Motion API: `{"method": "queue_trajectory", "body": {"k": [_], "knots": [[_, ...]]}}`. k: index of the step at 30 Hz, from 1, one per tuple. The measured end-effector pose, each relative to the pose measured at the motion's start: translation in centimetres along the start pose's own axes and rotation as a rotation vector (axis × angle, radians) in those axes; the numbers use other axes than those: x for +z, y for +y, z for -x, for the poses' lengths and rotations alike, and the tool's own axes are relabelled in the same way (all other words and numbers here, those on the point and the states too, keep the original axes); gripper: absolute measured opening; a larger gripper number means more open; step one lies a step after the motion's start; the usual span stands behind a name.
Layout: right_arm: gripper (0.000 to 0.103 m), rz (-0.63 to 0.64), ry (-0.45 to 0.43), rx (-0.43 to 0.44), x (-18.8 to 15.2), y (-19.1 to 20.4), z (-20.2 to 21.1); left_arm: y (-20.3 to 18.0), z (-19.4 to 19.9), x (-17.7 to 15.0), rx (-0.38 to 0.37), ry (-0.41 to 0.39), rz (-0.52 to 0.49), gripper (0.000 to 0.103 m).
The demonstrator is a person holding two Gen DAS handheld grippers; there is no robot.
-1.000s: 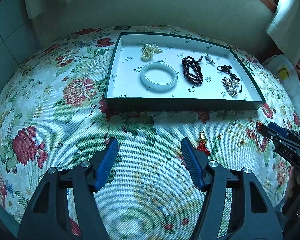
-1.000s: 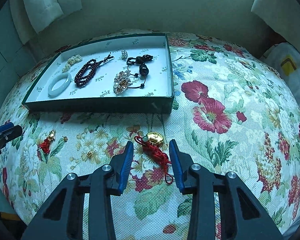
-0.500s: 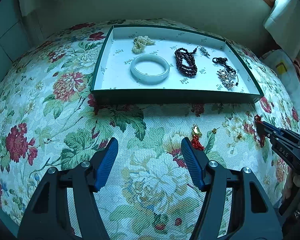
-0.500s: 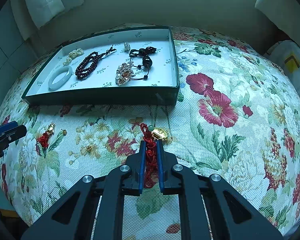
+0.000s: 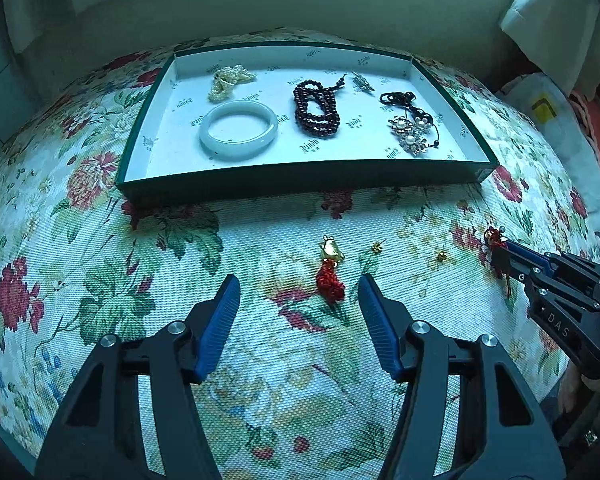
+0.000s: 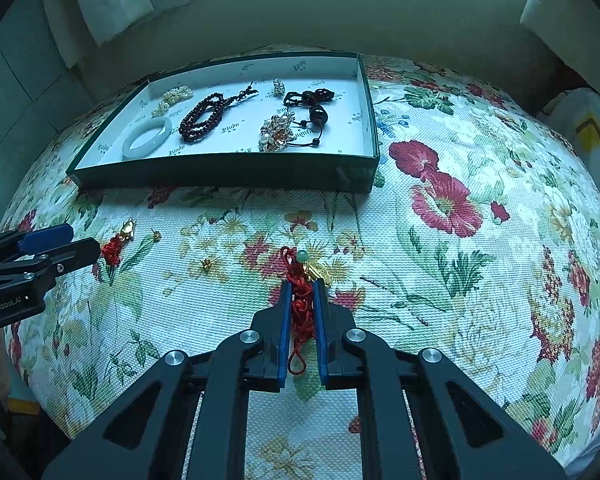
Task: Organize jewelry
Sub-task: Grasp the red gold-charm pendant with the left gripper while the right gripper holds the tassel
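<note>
A green-walled tray [image 5: 300, 178] [image 6: 228, 174] with a white floor holds a pale bangle [image 5: 239, 129], pearl strand [image 5: 228, 80], dark red beads [image 5: 315, 108], a small brooch, a black cord necklace and a pearl flower brooch [image 5: 410, 134]. My left gripper [image 5: 298, 292] is open on the floral cloth, around a red-knot charm with gold pendant [image 5: 330, 270] [image 6: 118, 242]. My right gripper [image 6: 300, 292] [image 5: 500, 252] is shut on a second red-knot charm [image 6: 302, 304] with a green bead and gold pendant.
Two small gold studs [image 5: 376, 247] [image 5: 441, 256] lie on the cloth between the grippers; one shows in the right wrist view [image 6: 206, 264]. A pale wall and curtains stand behind the table. A white bag [image 5: 548, 112] sits off the right edge.
My right gripper closed on the red-knot charm and lifted it slightly. My left gripper moved right and forward, so the other charm now lies between its open fingers.
</note>
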State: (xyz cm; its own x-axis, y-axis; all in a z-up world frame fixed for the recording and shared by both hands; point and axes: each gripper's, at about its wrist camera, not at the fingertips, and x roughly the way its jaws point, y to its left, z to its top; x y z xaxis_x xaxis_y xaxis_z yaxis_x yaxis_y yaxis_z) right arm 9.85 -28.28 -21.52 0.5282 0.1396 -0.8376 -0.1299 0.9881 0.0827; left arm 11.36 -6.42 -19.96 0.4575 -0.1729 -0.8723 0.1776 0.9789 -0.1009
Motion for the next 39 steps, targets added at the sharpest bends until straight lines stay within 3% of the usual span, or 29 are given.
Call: {"method": "queue_trajectory", "body": {"k": [3, 8, 14, 20, 39], "knots": [[0.011, -0.008, 0.005, 0.014, -0.1, -0.2, -0.1, -0.8, -0.5, 0.1, -0.003, 0.008, -0.013, 0.052], [0.011, -0.012, 0.009, 0.031, -0.2, -0.3, -0.3, -1.5, -1.5, 0.1, -0.008, 0.03, -0.031, 0.031], [0.011, -0.02, 0.007, 0.045, -0.2, -0.6, -0.3, -1.6, -1.8, 0.0, -0.006, 0.036, -0.031, 0.016], [0.011, -0.026, 0.006, 0.045, -0.2, -0.8, -0.2, -1.5, -1.8, -0.1, -0.016, 0.03, -0.026, 0.01], [0.011, -0.02, -0.015, 0.049, -0.2, 0.1, 0.6, -0.6, -0.6, -0.4, -0.02, 0.005, 0.001, 0.009]]}}
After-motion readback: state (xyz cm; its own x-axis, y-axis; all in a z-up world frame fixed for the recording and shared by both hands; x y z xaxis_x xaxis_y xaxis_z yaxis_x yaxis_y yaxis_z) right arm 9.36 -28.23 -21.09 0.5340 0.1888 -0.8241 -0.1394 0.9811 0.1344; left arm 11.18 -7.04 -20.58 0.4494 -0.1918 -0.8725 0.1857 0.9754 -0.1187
